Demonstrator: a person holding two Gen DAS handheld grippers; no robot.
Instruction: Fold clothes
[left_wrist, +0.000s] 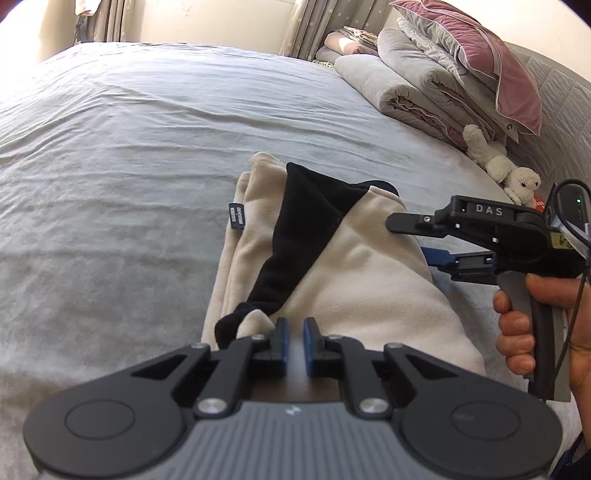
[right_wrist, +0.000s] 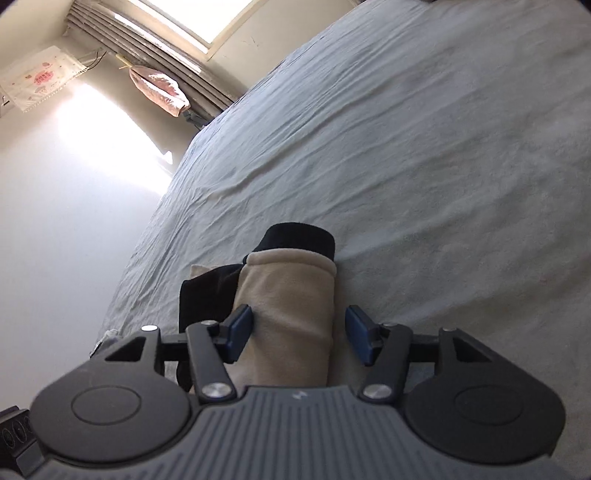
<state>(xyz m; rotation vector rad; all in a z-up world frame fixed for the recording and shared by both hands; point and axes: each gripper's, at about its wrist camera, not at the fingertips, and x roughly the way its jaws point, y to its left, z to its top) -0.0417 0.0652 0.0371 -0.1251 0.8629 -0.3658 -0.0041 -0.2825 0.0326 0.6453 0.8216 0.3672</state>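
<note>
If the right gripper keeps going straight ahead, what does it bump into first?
Most likely the folded beige garment. The right gripper is open, and the cloth already lies between its two fingers, so it would push into that roll first. Beyond it lie the garment's black cuff and the grey bedsheet.

Ahead of you: a wide bed (left_wrist: 155, 155), its grey-blue sheet creased in long ripples. At one to two o'clock, a stack of folded quilts (left_wrist: 413, 85) with a mauve pillow (left_wrist: 491, 62) on top, leaning on a grey quilted headboard (left_wrist: 565, 110). A white plush toy (left_wrist: 502, 166) lies at its foot. At twelve o'clock, a cream wall (left_wrist: 207, 22) flanked by patterned curtains (left_wrist: 310, 26). From your right-side view, hard sunlight washes out the wall (right_wrist: 103, 133) at ten o'clock; a window (right_wrist: 207, 18) sits above at eleven.
</note>
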